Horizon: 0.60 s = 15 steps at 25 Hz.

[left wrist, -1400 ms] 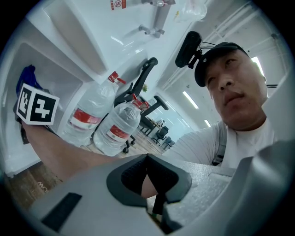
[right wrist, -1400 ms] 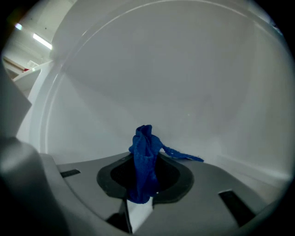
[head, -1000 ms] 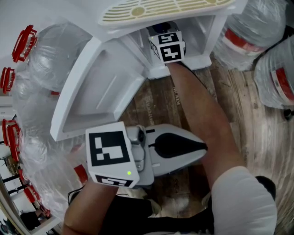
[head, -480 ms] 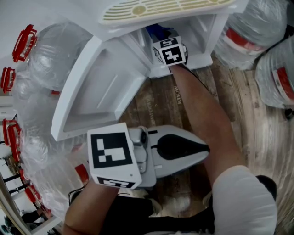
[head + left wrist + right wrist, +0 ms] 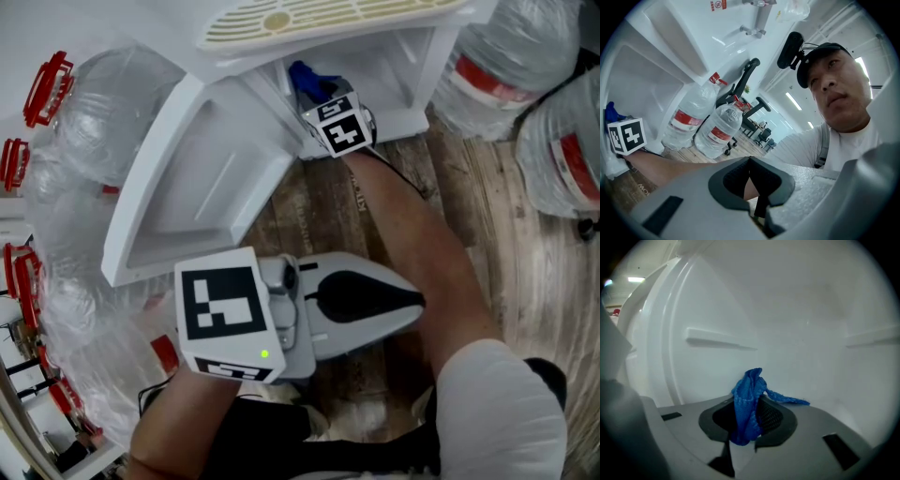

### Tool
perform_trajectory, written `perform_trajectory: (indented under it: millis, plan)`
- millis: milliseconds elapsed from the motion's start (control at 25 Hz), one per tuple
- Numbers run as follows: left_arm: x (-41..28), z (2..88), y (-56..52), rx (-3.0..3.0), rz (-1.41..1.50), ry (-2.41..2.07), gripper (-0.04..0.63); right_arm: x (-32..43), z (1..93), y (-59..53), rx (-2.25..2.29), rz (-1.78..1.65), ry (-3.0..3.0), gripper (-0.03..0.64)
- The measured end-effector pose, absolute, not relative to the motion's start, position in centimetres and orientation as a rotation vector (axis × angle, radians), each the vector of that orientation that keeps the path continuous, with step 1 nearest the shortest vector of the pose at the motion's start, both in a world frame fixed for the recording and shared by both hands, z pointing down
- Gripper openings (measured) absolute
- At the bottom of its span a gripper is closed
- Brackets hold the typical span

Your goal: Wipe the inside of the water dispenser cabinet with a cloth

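The right gripper (image 5: 746, 426), pinching the crumpled blue cloth (image 5: 746, 397), had swept left inside the white plastic cabinet (image 5: 797, 319), so wiping was underway, the left gripper (image 5: 751, 185) closed and idle

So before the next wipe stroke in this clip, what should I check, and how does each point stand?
1. Crumpled blue cloth clamped in the right gripper: ok, the jaws are shut on it.
2. Right gripper inside the white plastic cabinet: ok, its view shows only the inner walls and ledges.
3. White cabinet door swung open and not in the arm's way: ok.
4. Blue cloth pressed against a cabinet wall: cannot tell, the contact is not visible in any view.
5. Left gripper empty and out of the way: ok, the jaws are together on nothing and it is held low outside the cabinet.
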<state>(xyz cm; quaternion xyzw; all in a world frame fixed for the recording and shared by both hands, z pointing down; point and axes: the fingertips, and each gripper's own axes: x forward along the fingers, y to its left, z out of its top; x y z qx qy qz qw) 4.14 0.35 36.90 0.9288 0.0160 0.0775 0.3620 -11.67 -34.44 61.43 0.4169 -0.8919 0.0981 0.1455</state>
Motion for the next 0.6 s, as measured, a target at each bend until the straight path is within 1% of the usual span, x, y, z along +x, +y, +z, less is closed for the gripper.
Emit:
perform_trajectory:
  millis: [440,600]
  plan:
    - [4.8,36.7,0.4,2.407,0.204,0.050,0.003,-11.2,60.6,-28.9,1.136,0.337,-2.618,0.084]
    - [5.0,36.7,0.3,2.408,0.210,0.039,0.003,-9.8,59.5,-29.6,1.216,0.312,-2.626,0.083]
